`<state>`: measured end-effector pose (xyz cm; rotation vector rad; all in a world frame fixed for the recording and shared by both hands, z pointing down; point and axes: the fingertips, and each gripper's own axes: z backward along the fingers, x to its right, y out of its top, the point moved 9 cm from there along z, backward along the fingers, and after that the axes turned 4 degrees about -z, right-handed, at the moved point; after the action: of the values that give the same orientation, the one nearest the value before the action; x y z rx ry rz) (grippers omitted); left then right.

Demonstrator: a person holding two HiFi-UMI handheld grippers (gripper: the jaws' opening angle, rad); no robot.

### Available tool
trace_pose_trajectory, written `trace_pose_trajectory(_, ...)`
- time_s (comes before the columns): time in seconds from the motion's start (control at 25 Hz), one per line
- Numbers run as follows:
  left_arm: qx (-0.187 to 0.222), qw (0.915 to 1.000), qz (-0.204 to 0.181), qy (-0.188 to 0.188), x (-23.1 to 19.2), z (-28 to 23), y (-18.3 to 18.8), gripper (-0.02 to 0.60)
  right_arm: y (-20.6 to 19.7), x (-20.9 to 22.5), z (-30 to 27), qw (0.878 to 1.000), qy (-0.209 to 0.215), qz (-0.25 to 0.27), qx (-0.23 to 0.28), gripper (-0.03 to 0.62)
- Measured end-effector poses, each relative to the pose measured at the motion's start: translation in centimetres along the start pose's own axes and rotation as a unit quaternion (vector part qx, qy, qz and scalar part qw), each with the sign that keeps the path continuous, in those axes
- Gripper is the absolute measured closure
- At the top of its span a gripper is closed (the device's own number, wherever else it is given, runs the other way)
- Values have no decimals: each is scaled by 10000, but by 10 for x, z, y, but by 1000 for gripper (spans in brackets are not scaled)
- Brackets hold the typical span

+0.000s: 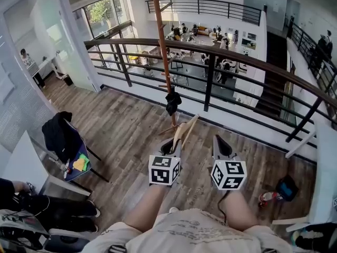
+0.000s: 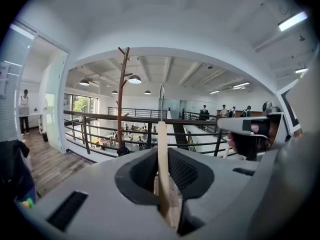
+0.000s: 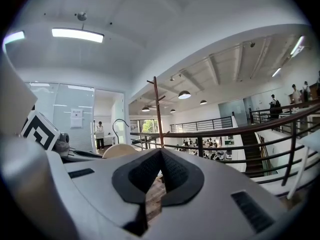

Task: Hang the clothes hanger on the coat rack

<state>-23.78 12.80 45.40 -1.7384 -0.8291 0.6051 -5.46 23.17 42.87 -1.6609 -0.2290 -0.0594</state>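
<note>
Pale wooden clothes hanger (image 2: pixel 162 139) stood clamped edge-on between the pads of the left gripper (image 1: pixel 176 141). Its metal hook (image 2: pixel 161 96) rose straight above the jaws in the left gripper view. The jaws pressed on the wood from both sides, kept apart only by its thickness. In the head view the hanger slanted up and to the right out of that gripper. Its upper end lay near the lower part of the coat rack's pole; contact could not be judged.

Right gripper (image 3: pixel 160 153) carried nothing. The pad tips met at the top and a sliver of floor showed through the gap lower down. It was held just beside the left one, both out in front of the person.

Coat rack (image 1: pixel 162 46) was a thin reddish-brown pole with short branch pegs near its top. It stood ahead of the grippers, on the near side of the dark curved railing (image 1: pixel 237 57). A small dark bundle (image 1: pixel 172 101) clung to the pole low down. The hanger was in the gripper, not yet on a peg.

Grey-brown plank floor (image 1: pixel 126 130) ran underfoot. To the left stood a chair (image 1: pixel 73 152) draped with a black garment (image 1: pixel 59 133). Beyond the railing lay a lower level (image 1: pixel 205 41) with tables and seated people, too small to detail.
</note>
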Motion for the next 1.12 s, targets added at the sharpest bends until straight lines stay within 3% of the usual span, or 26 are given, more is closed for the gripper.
trace_pose_trajectory(0.64, -34, 9997, -84, -243, -82, -17, -13, 523, -25, -53, -52, 9999, -128, -90, 24, 591)
trace_pose_trajectory(1.12, -52, 9998, -1, -184, -105, -48, -12, 523, -28, -40, -100, 9996, 129, -220, -79, 591)
